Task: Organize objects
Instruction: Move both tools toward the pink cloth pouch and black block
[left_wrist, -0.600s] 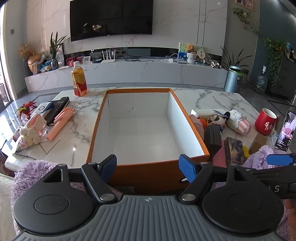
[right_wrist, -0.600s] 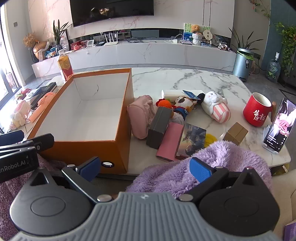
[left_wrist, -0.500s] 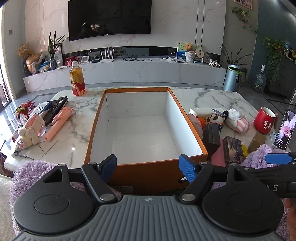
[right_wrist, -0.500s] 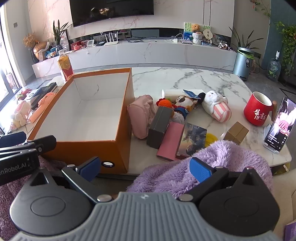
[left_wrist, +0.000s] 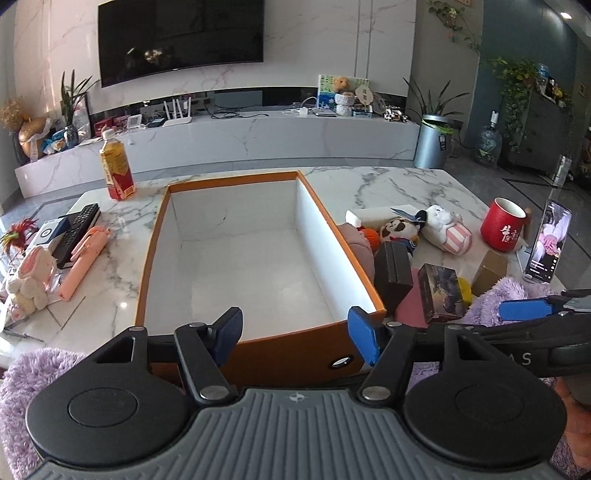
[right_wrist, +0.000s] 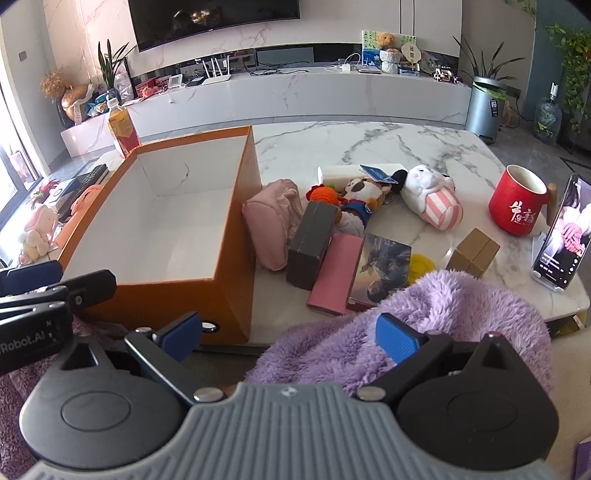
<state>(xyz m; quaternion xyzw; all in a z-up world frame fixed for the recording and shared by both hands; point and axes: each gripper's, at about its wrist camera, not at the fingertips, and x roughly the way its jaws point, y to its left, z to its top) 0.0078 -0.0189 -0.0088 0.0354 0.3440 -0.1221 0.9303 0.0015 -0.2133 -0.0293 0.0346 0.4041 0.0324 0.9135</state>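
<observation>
Moved: we shifted both views slightly; nothing else has changed.
Left gripper (left_wrist: 295, 328): jaws wide, empty.
Box (left_wrist: 236, 254): just ahead of our left jaws, bare inside.
Right gripper (right_wrist: 290, 334): jaws wide, empty.
Pouch (right_wrist: 271, 221): ahead of right jaws, touching box; soft, light; we judge a mid-body pinch best.

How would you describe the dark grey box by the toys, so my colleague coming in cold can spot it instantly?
Start at the big orange box on the marble table and look just to its right, past the pink pouch leaning against its wall. The dark grey box lies beside that pouch, with a flat pink box on its other side. It is the only plain, dark, unprinted block in the pile.
</observation>
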